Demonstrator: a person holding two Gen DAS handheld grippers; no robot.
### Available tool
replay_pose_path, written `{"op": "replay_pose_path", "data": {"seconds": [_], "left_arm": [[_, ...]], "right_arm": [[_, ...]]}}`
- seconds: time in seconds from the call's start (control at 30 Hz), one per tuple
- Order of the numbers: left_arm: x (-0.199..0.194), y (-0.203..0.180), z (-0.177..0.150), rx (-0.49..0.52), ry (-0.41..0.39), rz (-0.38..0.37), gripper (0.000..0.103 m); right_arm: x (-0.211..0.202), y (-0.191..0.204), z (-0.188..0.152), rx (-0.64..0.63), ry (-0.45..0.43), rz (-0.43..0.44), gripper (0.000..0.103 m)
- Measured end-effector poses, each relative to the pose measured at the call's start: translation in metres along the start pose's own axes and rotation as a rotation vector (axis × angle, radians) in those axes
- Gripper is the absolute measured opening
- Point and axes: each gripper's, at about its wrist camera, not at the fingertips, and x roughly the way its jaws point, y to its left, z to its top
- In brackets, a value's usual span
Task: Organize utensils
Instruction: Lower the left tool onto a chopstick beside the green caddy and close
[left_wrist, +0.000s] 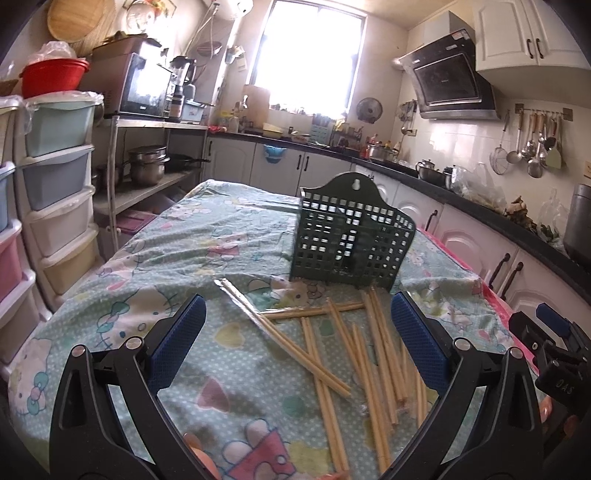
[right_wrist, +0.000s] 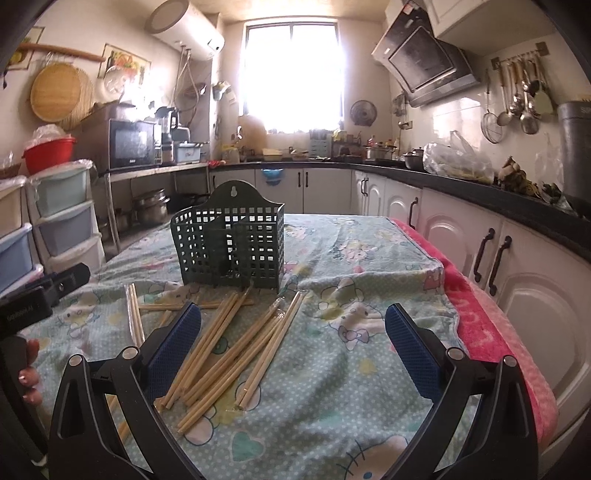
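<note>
A dark green plastic utensil holder (left_wrist: 351, 243) with grid walls stands upright on the table, empty as far as I can see; it also shows in the right wrist view (right_wrist: 231, 247). Several bamboo chopsticks (left_wrist: 365, 354) lie scattered on the cloth in front of it, some in clear wrappers; they also show in the right wrist view (right_wrist: 236, 343). My left gripper (left_wrist: 297, 332) is open and empty, hovering over the chopsticks. My right gripper (right_wrist: 293, 339) is open and empty, just right of the pile.
The table carries a green cartoon-print cloth (left_wrist: 184, 251) over a pink towel (right_wrist: 491, 325) at its right edge. Plastic drawers (left_wrist: 55, 192) stand left. White cabinets (right_wrist: 517, 280) and a black counter run along the right.
</note>
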Motion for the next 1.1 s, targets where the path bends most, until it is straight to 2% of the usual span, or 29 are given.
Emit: {"op": "replay_pose_path", "data": {"seconds": [0.33, 0.5, 0.6, 0.77, 0.87, 1.0, 1.03, 1.1], "left_arm": [[0.014, 0.025, 0.022, -0.034, 0.035, 0.030, 0.093], [0.024, 0.032, 0.035, -0.047, 0.056, -0.009, 0.093], [0.035, 0.037, 0.042, -0.057, 0.086, -0.014, 0.093], [0.055, 0.047, 0.051, -0.056, 0.143, 0.033, 0.092], [0.072, 0.055, 0.056, -0.061, 0.204, 0.080, 0.092], [0.091, 0.065, 0.059, -0.072, 0.246, 0.081, 0.092], [0.096, 0.066, 0.058, -0.078, 0.263, 0.076, 0.092], [0.107, 0.071, 0.056, -0.102, 0.309, 0.055, 0.092]], "right_arm": [[0.033, 0.007, 0.024, -0.032, 0.061, 0.071, 0.097], [0.058, 0.005, 0.037, -0.004, 0.129, 0.123, 0.097], [0.071, 0.008, 0.042, -0.009, 0.158, 0.136, 0.097], [0.090, 0.014, 0.051, -0.021, 0.183, 0.151, 0.097], [0.104, 0.017, 0.055, -0.009, 0.200, 0.166, 0.097], [0.122, 0.022, 0.058, -0.009, 0.227, 0.156, 0.097], [0.125, 0.023, 0.059, -0.012, 0.233, 0.151, 0.095], [0.136, 0.025, 0.058, -0.014, 0.253, 0.144, 0.082]]}}
